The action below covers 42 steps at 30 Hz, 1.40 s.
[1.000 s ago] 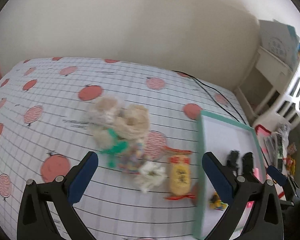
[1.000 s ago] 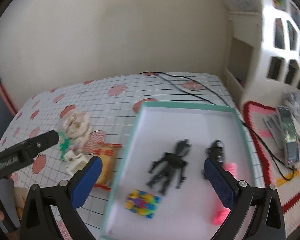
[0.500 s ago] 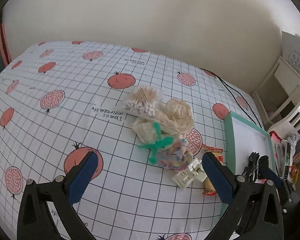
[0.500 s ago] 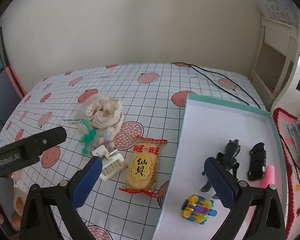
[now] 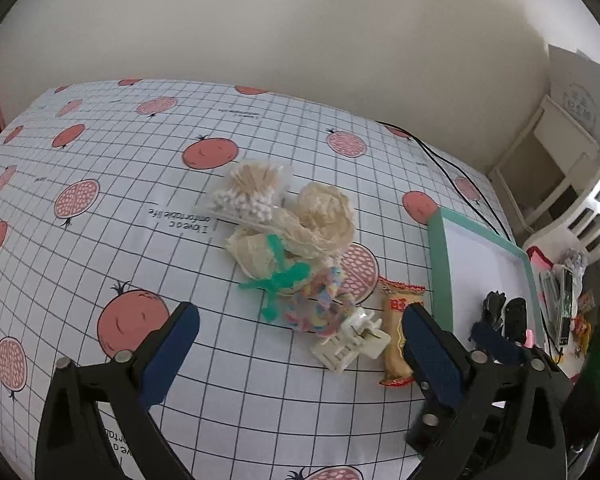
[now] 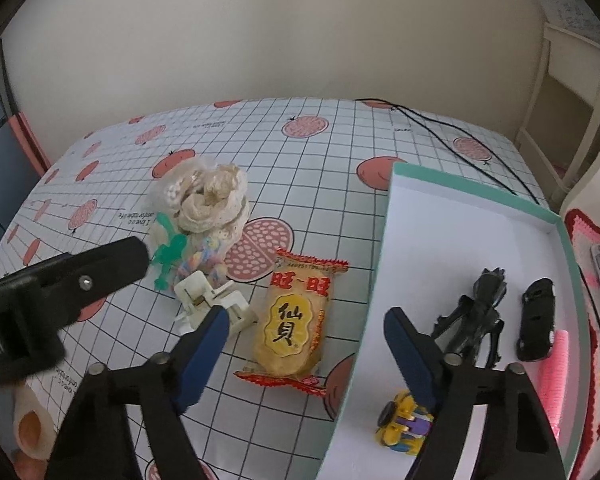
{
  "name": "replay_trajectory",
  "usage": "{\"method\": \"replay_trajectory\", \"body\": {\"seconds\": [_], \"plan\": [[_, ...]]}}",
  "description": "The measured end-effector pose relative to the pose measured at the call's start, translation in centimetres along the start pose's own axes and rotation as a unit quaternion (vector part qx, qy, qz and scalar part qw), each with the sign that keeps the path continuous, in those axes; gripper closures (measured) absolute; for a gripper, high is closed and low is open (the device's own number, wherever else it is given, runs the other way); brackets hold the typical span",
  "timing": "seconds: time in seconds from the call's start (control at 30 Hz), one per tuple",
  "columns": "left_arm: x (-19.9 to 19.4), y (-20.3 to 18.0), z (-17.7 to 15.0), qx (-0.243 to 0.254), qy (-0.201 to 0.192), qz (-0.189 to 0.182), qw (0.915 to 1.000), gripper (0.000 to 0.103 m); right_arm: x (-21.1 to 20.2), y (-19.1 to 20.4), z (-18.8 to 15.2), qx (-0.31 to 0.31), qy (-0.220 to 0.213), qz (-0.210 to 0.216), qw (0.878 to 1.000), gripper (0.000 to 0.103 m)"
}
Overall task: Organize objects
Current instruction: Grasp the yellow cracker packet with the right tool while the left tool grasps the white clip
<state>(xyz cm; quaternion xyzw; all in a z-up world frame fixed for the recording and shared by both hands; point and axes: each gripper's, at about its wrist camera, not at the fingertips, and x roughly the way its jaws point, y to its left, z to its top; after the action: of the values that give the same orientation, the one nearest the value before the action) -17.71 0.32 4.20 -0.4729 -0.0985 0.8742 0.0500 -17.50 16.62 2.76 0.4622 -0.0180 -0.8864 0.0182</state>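
Gridded cloth [image 5: 100, 168] under loose pile.

Left view: left gripper [image 5: 300, 344] wide open, empty, low over candy bag [image 5: 316, 308] and clip [image 5: 352, 344]; risk: closing snags both.

Right view: right gripper [image 6: 306, 340] wide open, empty, straddling snack [image 6: 296, 324] beside box [image 6: 384, 280]; 3 toys inside. Risk: finger knocks box wall.

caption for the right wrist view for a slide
Open right gripper hovers above a rice cracker packet beside the teal-rimmed box of toys.

grid tablecloth [image 5: 100, 184] with red fruit prints covering the tabletop, black cable [image 6: 452, 148] trailing across it, white shelf unit [image 5: 572, 184] standing alongside
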Motion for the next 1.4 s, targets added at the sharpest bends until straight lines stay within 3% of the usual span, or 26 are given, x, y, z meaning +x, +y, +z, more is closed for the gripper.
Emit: {"method": "replay_trajectory", "body": {"seconds": [0.17,0.23,0.37,0.43,0.7,0.97,1.07,1.4], "plan": [[0.5,-1.0,-0.2,0.020,0.006,-0.001,0.9998,0.007,0.9,0.4,0.0,-0.003,0.014,0.005,1.000,0.028],[0.8,-1.5,-0.3,0.027,0.011,-0.002,0.9996,0.016,1.1,0.4,0.0,0.002,0.018,0.006,1.000,0.028],[1.4,-2.1,-0.6,0.033,0.020,-0.008,0.9992,0.018,1.2,0.4,0.1,0.009,0.014,0.004,1.000,0.031],[1.5,-2.5,-0.6,0.039,0.021,-0.009,0.9989,0.026,1.2,0.2,0.0,0.014,0.011,0.007,1.000,0.034],[2.4,-2.9,-0.8,0.041,0.035,-0.017,0.9984,0.038,2.3,-0.1,-0.2,0.026,0.027,0.022,0.999,0.039],[2.9,-2.6,-0.8,0.029,0.038,-0.027,0.9985,0.039,2.6,0.3,-0.3,0.016,0.023,0.019,0.999,0.039],[3.0,-2.4,-0.7,0.023,0.040,-0.033,0.9984,0.047,2.6,0.4,-0.3,0.012,0.021,0.025,0.999,0.039],[3.6,-1.8,-0.7,0.017,0.049,-0.042,0.9978,0.048,3.6,0.9,-0.6,0.000,0.041,0.040,0.998,0.042]]}}
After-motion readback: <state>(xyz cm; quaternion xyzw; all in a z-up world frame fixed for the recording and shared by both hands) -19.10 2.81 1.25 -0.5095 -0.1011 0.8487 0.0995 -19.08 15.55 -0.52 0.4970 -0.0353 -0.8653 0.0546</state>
